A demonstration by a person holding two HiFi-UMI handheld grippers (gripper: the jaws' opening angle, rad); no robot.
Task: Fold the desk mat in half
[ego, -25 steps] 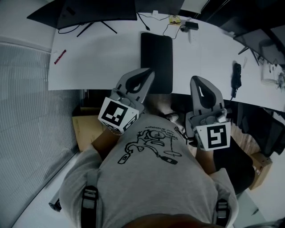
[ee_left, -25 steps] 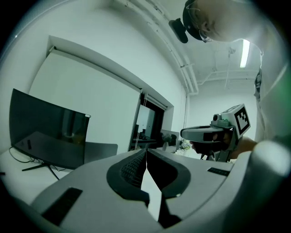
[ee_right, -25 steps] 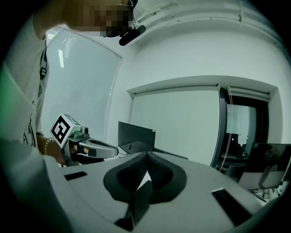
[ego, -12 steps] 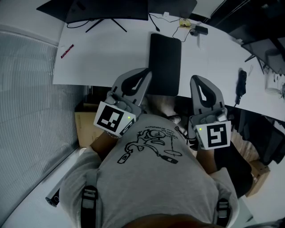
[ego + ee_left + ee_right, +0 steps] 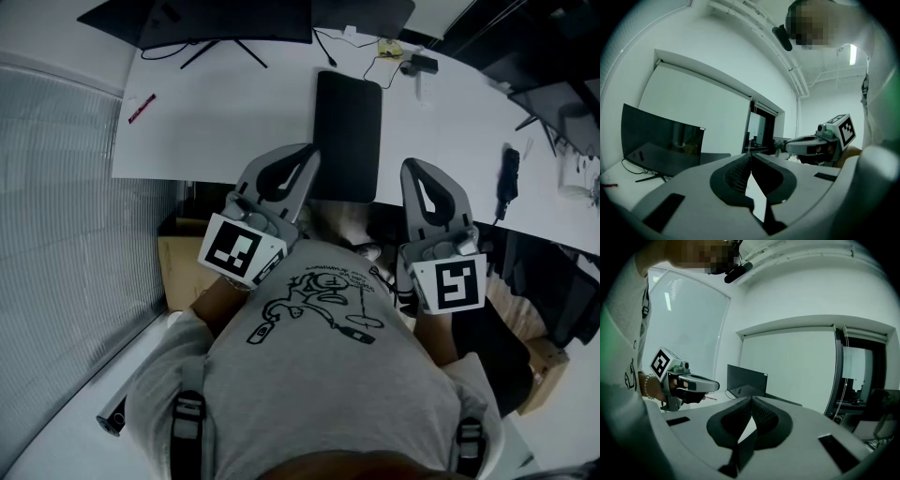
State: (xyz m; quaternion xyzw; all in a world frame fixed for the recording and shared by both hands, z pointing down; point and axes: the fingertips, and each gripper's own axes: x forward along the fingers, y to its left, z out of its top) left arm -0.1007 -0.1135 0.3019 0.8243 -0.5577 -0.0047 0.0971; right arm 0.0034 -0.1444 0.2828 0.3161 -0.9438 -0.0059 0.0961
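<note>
The black desk mat (image 5: 347,131) lies as a narrow upright rectangle on the white desk (image 5: 225,131), its near end at the desk's front edge. My left gripper (image 5: 307,152) is held close to the body, its tips just left of the mat's near end. Its jaws are shut with nothing between them (image 5: 750,157). My right gripper (image 5: 412,169) hovers right of the mat's near corner, off the desk edge. It is also shut and empty (image 5: 751,399). Each gripper shows in the other's view: the right gripper (image 5: 820,144) and the left gripper (image 5: 686,383).
A dark monitor (image 5: 225,19) stands at the desk's back left, with a red pen (image 5: 142,106) near the left edge. Cables and a small device (image 5: 417,64) lie behind the mat. A black object (image 5: 509,178) rests at the right. A cardboard box (image 5: 178,267) sits under the desk.
A second ago both grippers stood slightly further right against the desk and the head view has shifted. Over the last half second nothing has moved.
</note>
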